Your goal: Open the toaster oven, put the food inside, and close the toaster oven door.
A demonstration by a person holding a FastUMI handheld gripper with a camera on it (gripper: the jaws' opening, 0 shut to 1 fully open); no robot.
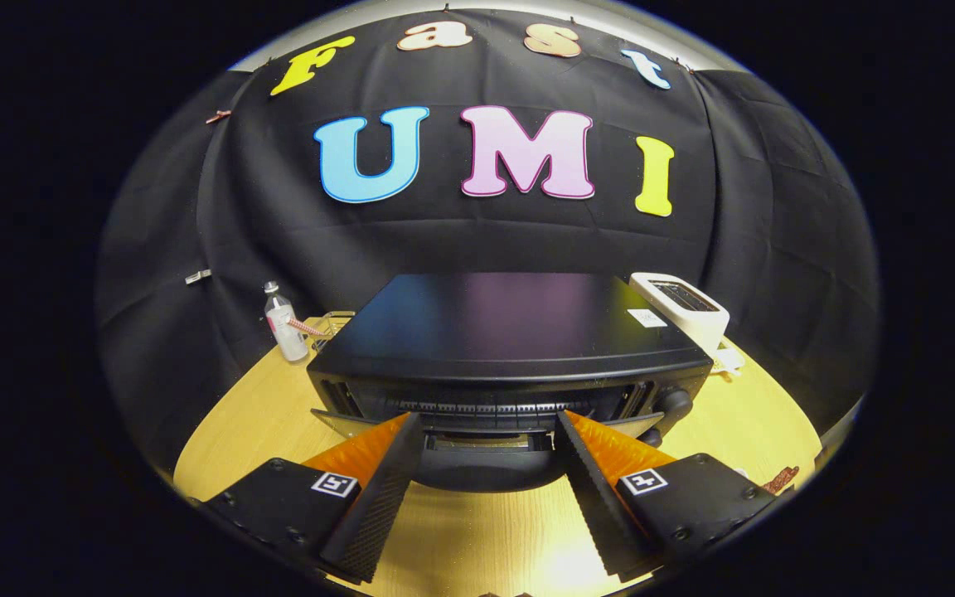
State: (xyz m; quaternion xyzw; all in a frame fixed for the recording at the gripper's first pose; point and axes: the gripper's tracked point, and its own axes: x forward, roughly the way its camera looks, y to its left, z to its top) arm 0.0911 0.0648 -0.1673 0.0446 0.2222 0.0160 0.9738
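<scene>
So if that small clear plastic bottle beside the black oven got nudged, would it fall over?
Probably, yes. The small clear plastic bottle stands upright, tall and narrow on the wooden table, so a push near its cap would likely tip it. It looks light, so it might slide first. Once down, its round body could roll. The hand-held gripper is open, at the black toaster oven.
</scene>
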